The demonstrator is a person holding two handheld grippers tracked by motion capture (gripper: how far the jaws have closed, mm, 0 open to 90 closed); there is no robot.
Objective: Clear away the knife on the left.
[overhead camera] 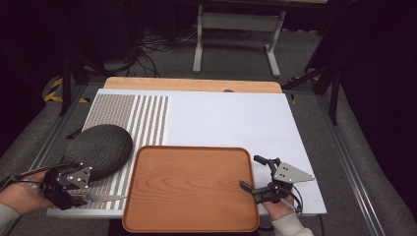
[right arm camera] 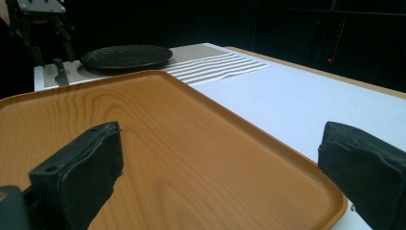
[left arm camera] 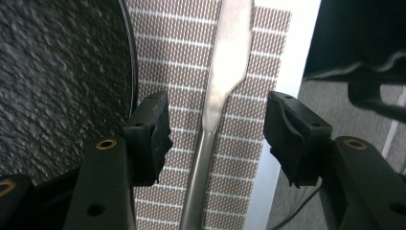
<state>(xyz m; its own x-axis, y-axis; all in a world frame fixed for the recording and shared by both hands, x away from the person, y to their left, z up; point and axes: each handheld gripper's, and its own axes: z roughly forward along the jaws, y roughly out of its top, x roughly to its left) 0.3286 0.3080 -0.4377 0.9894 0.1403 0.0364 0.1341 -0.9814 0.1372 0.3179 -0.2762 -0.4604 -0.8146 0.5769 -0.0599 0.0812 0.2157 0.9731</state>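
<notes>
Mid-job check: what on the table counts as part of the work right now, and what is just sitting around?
In play, likely:
left gripper, open astride the knife
dark plate
wooden tray
right gripper, open over the tray's edge

Just there:
striped mat
white board
grey stand

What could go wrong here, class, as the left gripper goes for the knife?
1. The left gripper is open astride the knife, which lies flat on the placemat; the thin handle may slip when pinched.
2. The dark plate lies right beside one jaw and might get nudged.
</notes>
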